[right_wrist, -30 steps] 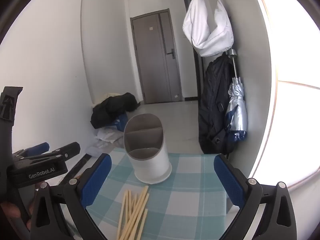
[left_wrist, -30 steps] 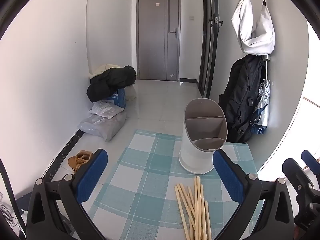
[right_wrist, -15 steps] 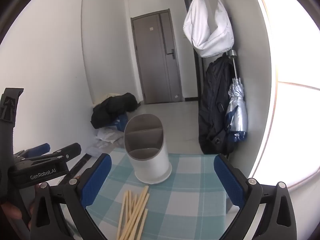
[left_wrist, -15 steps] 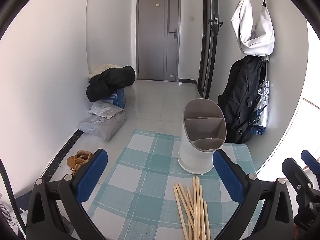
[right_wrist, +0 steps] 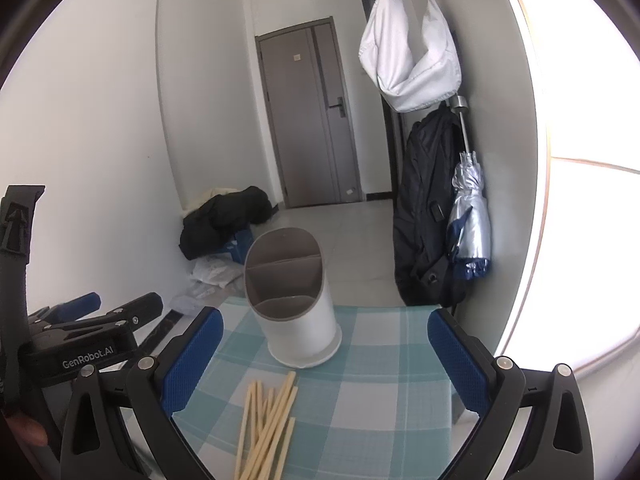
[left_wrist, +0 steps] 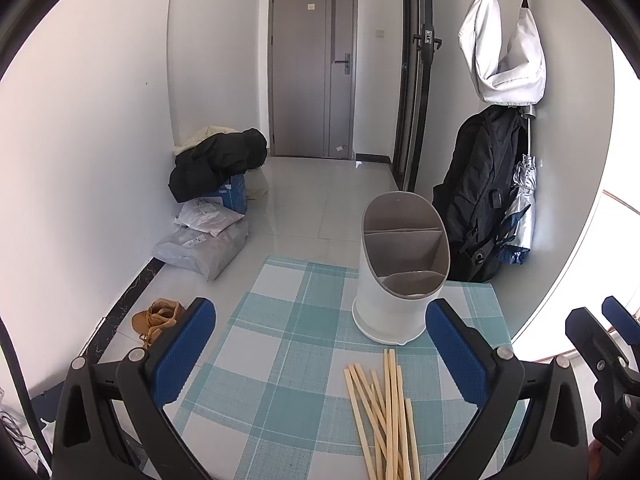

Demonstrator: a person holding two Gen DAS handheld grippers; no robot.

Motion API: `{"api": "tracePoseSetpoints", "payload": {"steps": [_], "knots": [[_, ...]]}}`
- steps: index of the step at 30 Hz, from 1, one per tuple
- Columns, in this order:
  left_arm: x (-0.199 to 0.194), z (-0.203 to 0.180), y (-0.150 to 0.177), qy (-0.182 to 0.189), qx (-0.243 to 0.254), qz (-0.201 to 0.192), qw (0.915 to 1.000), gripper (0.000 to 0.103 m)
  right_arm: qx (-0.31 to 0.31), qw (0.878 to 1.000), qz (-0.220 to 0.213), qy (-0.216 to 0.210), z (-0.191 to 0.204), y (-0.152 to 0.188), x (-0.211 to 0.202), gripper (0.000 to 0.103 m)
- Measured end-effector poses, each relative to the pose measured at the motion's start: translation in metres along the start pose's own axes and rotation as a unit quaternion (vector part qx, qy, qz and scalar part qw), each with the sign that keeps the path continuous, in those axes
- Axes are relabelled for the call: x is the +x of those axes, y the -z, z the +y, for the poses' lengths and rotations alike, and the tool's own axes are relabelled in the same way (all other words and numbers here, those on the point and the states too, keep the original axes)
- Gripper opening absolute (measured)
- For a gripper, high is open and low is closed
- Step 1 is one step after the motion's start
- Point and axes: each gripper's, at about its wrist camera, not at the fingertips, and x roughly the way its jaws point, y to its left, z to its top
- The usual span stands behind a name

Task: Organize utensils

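The left gripper (left_wrist: 320, 354), black with blue pads, hovers spread wide and empty over a teal-and-white checked tablecloth (left_wrist: 280, 364); a loose bundle of pale wooden chopsticks (left_wrist: 384, 412) lies on it, near ends cut off by the frame; just behind stands a white oval utensil holder with grey dividers (left_wrist: 396, 280), its compartment floors hidden; the right gripper (right_wrist: 324, 354) is likewise wide and empty.

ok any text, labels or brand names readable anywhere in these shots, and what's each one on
"GenRobot.AI": white lettering on the black body of the left gripper, seen in the right wrist view.
Small label on the grey door: too small to read.
Printed labels on the grey parcel bags on the floor: blurred, unreadable.
Print on the blue box: unreadable.
The utensil holder and chopsticks show no text.
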Motion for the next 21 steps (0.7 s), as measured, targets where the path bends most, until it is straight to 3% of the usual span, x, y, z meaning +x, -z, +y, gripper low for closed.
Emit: {"api": "tracePoseSetpoints", "payload": {"steps": [21], "knots": [[0.0021,0.0037,0.0019,0.013,-0.008,0.011,0.9998,0.102,-0.002,1.0,-0.003,0.002,0.001,0.0007,0.0011,0.103]]}}
